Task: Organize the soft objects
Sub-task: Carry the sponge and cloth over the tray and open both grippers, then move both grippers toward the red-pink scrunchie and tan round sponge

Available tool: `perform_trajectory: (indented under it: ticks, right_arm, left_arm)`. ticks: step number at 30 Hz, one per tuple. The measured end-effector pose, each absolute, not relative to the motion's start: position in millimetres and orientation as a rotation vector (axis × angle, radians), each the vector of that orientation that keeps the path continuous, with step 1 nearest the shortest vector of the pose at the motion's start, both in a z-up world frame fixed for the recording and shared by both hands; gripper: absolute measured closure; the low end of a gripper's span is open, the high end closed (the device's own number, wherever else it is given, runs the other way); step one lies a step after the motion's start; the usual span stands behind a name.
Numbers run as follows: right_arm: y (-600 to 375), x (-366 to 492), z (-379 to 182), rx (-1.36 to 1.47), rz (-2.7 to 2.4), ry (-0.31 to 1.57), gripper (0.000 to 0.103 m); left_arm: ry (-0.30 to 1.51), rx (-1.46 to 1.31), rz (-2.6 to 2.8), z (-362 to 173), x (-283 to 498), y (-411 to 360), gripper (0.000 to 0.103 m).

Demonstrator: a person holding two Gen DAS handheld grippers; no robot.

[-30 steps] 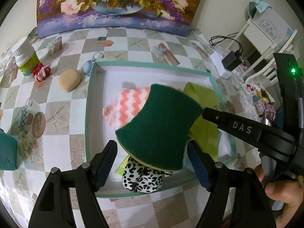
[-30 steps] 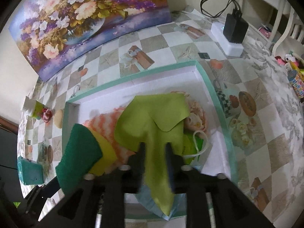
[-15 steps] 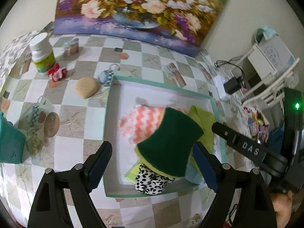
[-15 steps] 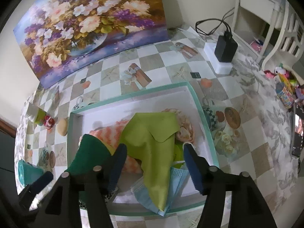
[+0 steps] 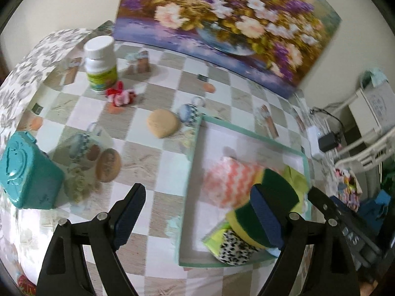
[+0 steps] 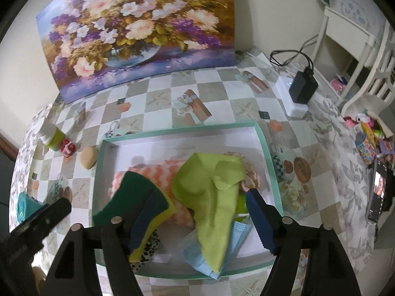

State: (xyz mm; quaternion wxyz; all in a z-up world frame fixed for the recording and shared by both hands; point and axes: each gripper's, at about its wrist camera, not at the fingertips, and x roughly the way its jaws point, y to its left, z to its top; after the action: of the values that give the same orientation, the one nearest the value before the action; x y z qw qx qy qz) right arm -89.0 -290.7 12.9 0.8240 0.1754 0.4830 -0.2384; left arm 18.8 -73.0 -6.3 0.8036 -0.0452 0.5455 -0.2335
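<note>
Lying heaped inside the teal-rimmed tray (image 6: 265, 145) on the checkered worktop (image 6: 222, 96): green-and-yellow scouring sponge (image 6: 134, 192) leaning over an orange chevron cloth (image 6: 170, 170), lime cloth (image 6: 212, 197) draped across a blue face mask (image 6: 234, 236), leopard-print piece (image 6: 148, 249) peeking out beneath.

Hanging spread wide over that pile, grasping nothing: right gripper (image 6: 195, 219), blue-padded fingers (image 6: 259, 219) parted on either side of the lime cloth.

Gaping likewise and empty: left gripper (image 5: 197, 214), one finger in front of the sponge (image 5: 279, 192), the other over bare worktop beside the tray (image 5: 195, 148).

Showing only from the left wrist (somewhat blurred): teal box (image 5: 27, 172) in full. Sitting well apart from the tray: white pill bottle (image 5: 101, 64), red-and-pink trinket (image 5: 121, 96), tan pad (image 5: 163, 125).

Appearing clearest from the right wrist: black charger on a white block (image 6: 300, 91) and a phone (image 6: 377, 194) at the worktop's far right.
</note>
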Motion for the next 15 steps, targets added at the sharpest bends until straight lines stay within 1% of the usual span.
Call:
perform_trajectory:
  ticks: [9, 15]
  right_arm:
    - [-243.9, -63.5, 18.8, 0.305, -0.376, 0.987, 0.026]
    - [-215.5, -44.5, 18.2, 0.288, -0.294, 0.975, 0.026]
  left_arm:
    - [1.166, -0.214, -0.386, -5.7, 56.9, -30.1, 0.016]
    - [1.128, -0.247, -0.319, 0.2, 77.5, -7.8, 0.015]
